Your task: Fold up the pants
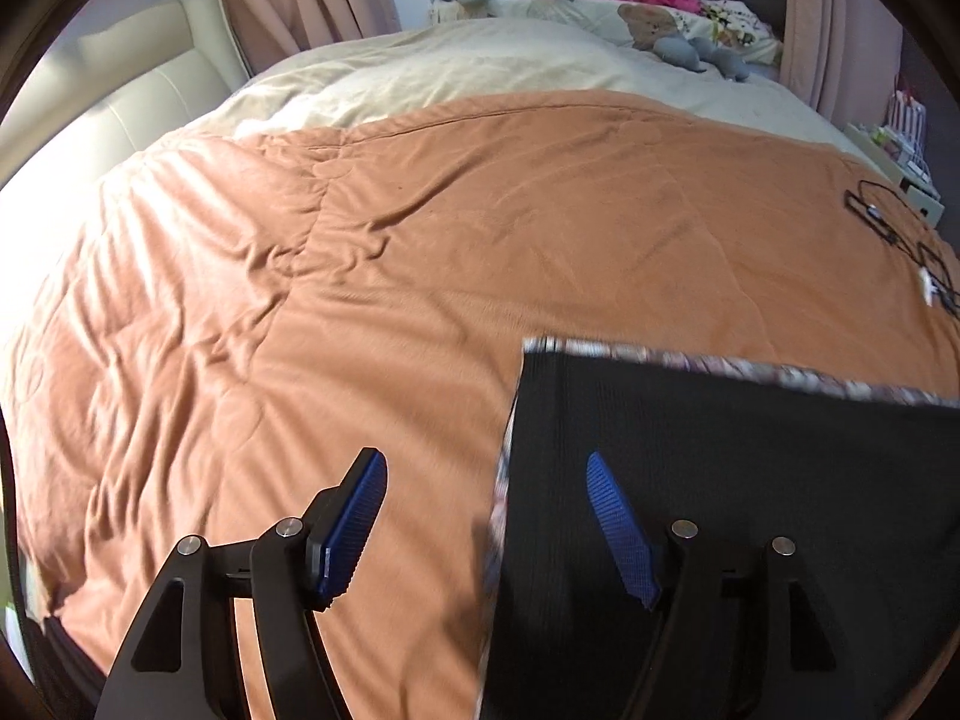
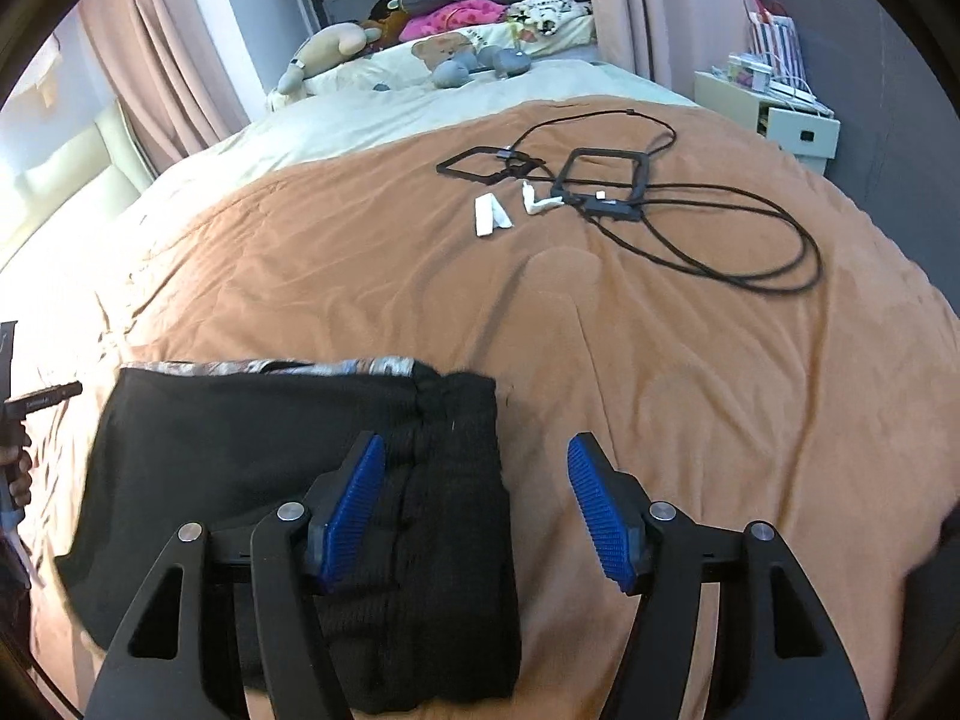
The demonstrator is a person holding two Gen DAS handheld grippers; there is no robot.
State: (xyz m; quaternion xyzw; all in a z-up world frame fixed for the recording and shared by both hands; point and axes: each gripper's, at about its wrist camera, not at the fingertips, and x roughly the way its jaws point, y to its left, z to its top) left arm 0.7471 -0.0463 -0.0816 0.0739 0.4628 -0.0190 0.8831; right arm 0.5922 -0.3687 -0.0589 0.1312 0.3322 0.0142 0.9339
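Folded black pants (image 2: 288,480) were seen lying on the orange blanket (image 2: 690,420).

The left gripper (image 1: 486,516) and the right gripper (image 2: 477,504) were both held with jaws spread apart above the pants' edges, nothing being gripped. Black cables (image 2: 720,240) were laid farther up the blanket.

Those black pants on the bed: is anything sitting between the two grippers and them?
Nothing visible. The left gripper and right gripper are open right at the pants. The cables lie farther up the blanket.
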